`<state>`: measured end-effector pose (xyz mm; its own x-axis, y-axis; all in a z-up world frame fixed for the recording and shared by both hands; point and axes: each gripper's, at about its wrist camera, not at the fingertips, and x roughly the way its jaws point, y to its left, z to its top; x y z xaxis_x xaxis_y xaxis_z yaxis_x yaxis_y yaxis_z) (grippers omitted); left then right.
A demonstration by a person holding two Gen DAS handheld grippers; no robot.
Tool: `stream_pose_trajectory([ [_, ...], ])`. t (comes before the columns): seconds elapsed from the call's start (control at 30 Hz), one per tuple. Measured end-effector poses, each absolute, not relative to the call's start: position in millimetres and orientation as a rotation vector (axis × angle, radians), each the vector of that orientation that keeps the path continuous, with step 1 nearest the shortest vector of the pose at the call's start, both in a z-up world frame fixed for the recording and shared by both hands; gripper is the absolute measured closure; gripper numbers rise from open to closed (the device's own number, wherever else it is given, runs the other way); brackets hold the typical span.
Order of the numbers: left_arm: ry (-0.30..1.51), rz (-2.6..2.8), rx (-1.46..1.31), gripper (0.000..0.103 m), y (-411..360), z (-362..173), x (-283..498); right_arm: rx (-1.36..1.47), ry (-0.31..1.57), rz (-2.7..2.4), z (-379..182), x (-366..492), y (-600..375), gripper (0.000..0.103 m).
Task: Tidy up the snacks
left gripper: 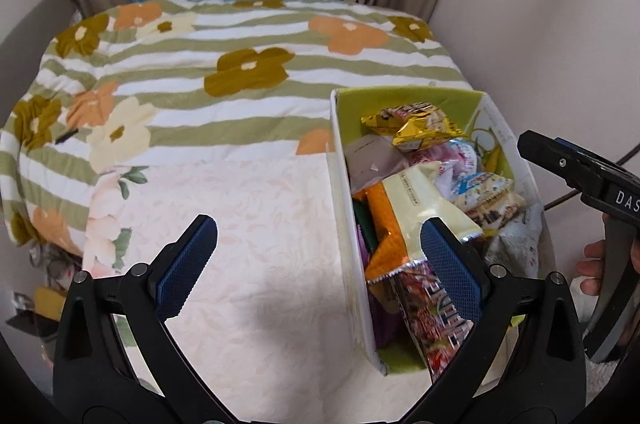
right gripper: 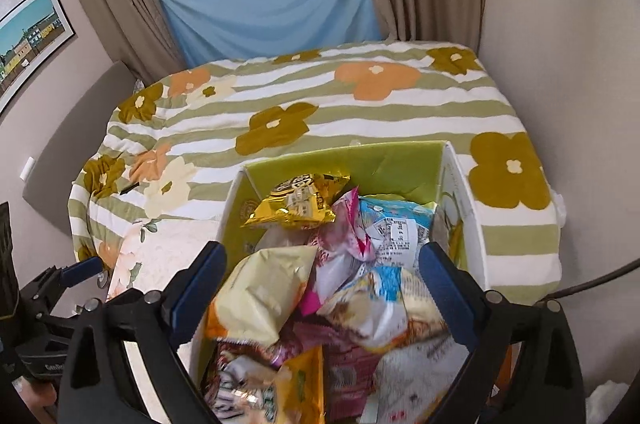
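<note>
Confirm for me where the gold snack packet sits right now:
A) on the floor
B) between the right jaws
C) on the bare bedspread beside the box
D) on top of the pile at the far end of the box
D: the gold snack packet lies atop the other packets near the far green wall of the box, clear of the open right gripper.

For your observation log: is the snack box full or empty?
Full: the box is heaped with snack packets nearly to its rim.
</note>
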<state>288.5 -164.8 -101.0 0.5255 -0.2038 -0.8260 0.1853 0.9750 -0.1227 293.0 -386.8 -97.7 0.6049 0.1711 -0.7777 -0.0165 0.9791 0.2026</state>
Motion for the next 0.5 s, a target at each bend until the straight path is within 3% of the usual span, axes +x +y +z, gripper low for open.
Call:
stream_pose_trajectory([
  [0.5,0.735,-0.214,0.014,0.001,-84,-8,152,0.083,0.714,0.025,-14,146,-311,0.007],
])
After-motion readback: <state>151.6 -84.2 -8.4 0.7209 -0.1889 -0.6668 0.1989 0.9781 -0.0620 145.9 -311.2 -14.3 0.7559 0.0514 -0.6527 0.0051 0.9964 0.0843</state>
